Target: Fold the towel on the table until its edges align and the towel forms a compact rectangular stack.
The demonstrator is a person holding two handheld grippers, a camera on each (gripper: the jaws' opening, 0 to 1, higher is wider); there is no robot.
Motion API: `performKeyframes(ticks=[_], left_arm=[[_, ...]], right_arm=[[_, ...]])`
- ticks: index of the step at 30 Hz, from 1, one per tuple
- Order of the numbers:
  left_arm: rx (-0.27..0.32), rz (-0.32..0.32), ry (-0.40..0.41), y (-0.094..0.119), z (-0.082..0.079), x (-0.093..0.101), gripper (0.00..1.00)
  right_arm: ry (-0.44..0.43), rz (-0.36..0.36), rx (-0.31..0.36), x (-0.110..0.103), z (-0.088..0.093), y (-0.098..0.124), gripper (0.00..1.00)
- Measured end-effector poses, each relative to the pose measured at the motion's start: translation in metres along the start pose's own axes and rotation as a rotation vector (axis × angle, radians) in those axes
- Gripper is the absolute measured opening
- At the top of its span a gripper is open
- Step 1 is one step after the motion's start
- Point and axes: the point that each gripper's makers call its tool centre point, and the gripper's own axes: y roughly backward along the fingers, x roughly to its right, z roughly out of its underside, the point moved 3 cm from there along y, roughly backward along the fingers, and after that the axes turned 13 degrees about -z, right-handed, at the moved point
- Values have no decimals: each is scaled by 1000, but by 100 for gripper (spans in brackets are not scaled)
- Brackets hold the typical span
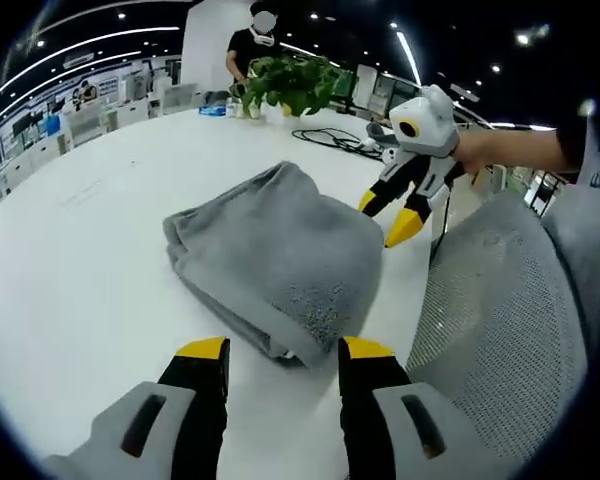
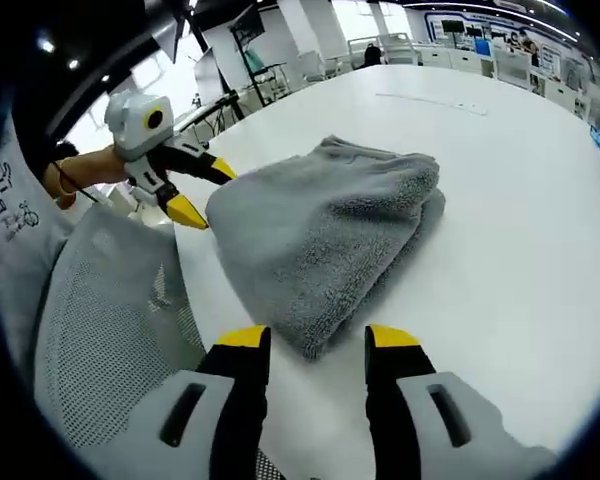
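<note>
Two hand-held grippers, left (image 1: 282, 352) and right (image 2: 318, 340), both with jaws apart and gripping nothing, each hover just short of a near corner of the folded grey towel (image 1: 280, 255) on the white desk (image 1: 90, 260), probably checking edge alignment.

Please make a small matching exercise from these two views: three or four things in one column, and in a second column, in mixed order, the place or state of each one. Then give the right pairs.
Things
1. grey towel
2. left gripper
3. potted plant
4. mesh chair back

Place or state
A. at the far end of the table
B. beside the table's near edge
C. folded into a bundle on the white table
D. open, jaws just short of the towel's near corner

Pairs: 1-C, 2-D, 3-A, 4-B
</note>
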Motion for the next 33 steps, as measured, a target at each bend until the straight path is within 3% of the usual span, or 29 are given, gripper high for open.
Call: performKeyframes(ticks=[6, 18, 25, 33], left_arm=[[-4, 16, 8, -7, 0, 3, 45], [-39, 42, -14, -25, 5, 8, 41], [-46, 33, -8, -30, 4, 1, 37], [-38, 21, 3, -39, -4, -12, 36]], right_arm=[[48, 7, -47, -1, 1, -6, 38], [123, 52, -81, 3, 0, -13, 33], [77, 61, -32, 11, -5, -14, 32], [83, 67, -30, 24, -17, -16, 32]])
